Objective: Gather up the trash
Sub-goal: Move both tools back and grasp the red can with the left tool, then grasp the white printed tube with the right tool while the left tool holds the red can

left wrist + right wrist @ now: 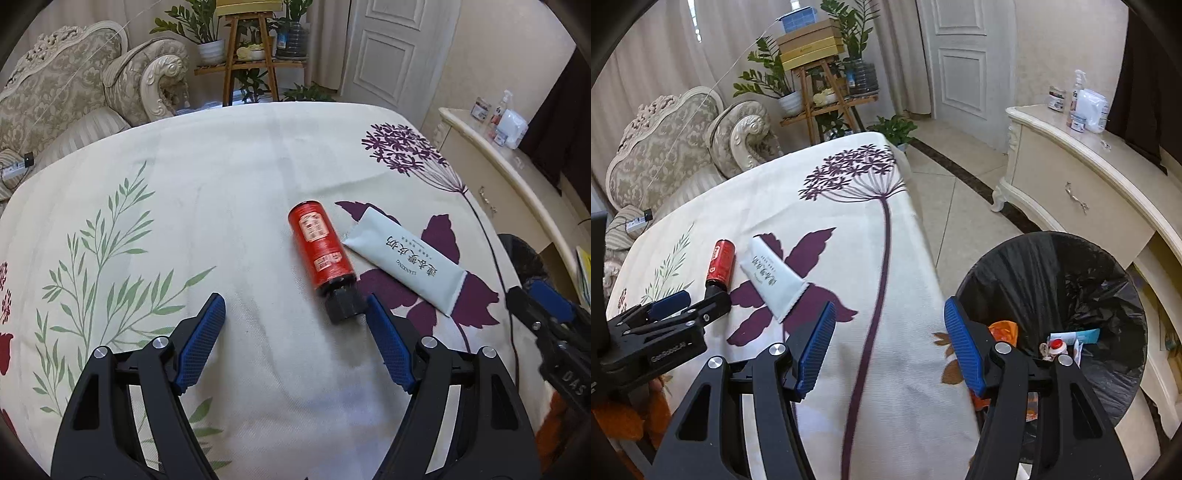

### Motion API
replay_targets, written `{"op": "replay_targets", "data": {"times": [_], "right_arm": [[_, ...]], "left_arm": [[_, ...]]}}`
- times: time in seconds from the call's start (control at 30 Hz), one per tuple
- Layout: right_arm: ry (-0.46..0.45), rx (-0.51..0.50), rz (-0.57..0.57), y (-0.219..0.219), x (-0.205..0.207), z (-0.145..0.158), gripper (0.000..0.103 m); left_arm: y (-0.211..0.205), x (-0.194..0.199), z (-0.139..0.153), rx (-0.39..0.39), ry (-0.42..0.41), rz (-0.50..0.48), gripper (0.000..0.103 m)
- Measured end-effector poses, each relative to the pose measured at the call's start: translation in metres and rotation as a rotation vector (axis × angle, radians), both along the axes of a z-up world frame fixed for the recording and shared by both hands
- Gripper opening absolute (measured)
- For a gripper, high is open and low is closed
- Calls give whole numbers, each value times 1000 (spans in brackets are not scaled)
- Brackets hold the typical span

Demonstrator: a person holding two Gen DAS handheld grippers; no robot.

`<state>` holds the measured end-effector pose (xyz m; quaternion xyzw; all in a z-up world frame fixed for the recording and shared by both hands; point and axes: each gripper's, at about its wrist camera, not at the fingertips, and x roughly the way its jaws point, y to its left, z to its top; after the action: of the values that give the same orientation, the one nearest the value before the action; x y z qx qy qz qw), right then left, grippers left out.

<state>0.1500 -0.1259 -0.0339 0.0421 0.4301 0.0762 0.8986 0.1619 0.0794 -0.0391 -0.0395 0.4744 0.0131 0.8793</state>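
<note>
On the counter, under a woven cream cloth printed with green fronds and purple blooms, lies a red cylindrical bottle with a ribbed black cap. A flat white sachet with crimped ends lies just beside it at 3 o'clock. The left claw tilts down with ridged blue pads spread, empty, the cap just at its 2 o'clock pad. The right claw is spread too, empty, over the counter edge; the black-lined round bin sits at its 3 o'clock.
</note>
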Motion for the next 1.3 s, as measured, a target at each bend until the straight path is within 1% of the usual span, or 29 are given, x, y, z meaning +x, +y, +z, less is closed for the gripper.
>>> {"op": "replay_targets", "data": {"times": [0.17, 0.23, 0.3, 0.33, 0.4, 0.47, 0.5, 0.57, 0.6, 0.87, 1.03, 1.1, 1.3], "right_arm": [[-3, -4, 23, 10, 2, 3, 60], [-2, -5, 29, 12, 3, 4, 60], [-1, -5, 39, 16, 4, 4, 60], [-1, -7, 45, 17, 4, 5, 60], [-2, -12, 57, 21, 5, 6, 60], [-3, -16, 67, 26, 7, 7, 60], [-3, -17, 74, 28, 8, 7, 60], [1, -16, 88, 33, 11, 7, 60], [3, -16, 94, 36, 12, 6, 60], [22, -34, 161, 66, 23, 3, 60], [40, -69, 202, 83, 32, -2, 60], [37, -90, 208, 88, 35, -3, 63], [47, -146, 221, 97, 38, -8, 63]], "left_arm": [[1, 12, 8, -7, -30, 5, 76], [1, 20, 7, 3, -35, 6, 76], [4, 25, 2, -4, -19, 3, 67], [7, 26, -1, -12, -4, 4, 60], [8, 24, -1, -1, -21, -8, 52], [10, 21, -1, 17, -28, -22, 39], [11, 19, -1, 22, -31, -27, 36], [13, 16, -1, 18, -34, -45, 26], [16, 14, -1, 14, -35, -52, 24], [32, -3, 2, 4, -35, -65, 23], [49, -14, 3, -7, -34, -45, 23], [55, -19, 3, -9, -36, -35, 23], [68, -27, 2, -13, -33, -17, 23]]}}
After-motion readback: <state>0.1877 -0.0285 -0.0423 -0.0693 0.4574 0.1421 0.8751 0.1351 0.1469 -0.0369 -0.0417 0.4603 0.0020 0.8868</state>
